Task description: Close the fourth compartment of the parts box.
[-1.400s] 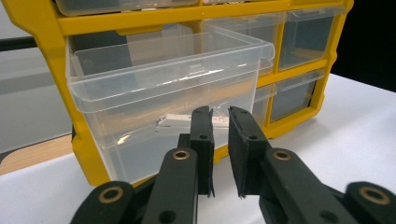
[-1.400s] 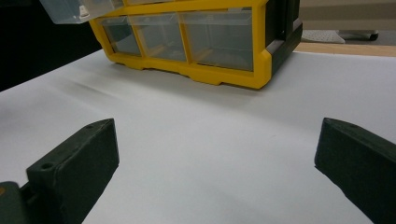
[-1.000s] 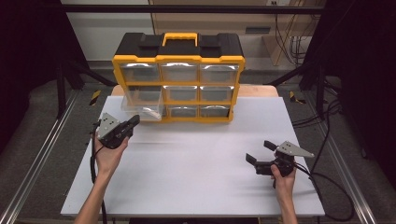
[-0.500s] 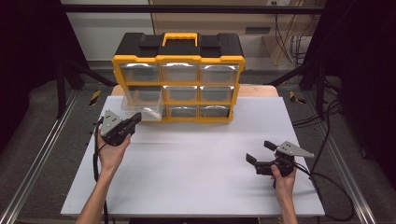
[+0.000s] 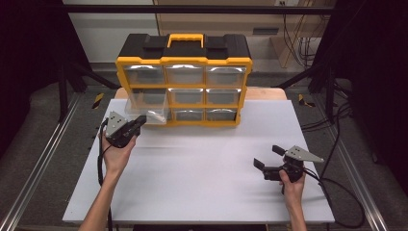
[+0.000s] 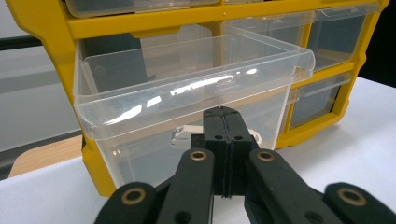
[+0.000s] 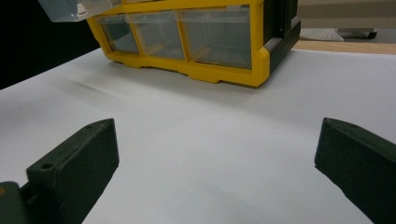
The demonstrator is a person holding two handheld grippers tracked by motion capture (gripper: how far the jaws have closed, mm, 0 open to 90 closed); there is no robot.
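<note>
High view: left gripper, fingers pressed together, has edged forward to the clear plastic drawer, which is pulled partway out of the yellow-and-black organiser cabinet's middle-left slot. Seemingly it nudges the front. Right gripper, fingers spread, rests idle on the white tabletop.

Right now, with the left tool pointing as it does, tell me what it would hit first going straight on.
The left tool, jaws shut, points at the pulled-out clear drawer of the yellow organizer. It would likely meet that drawer's front wall first.
</note>
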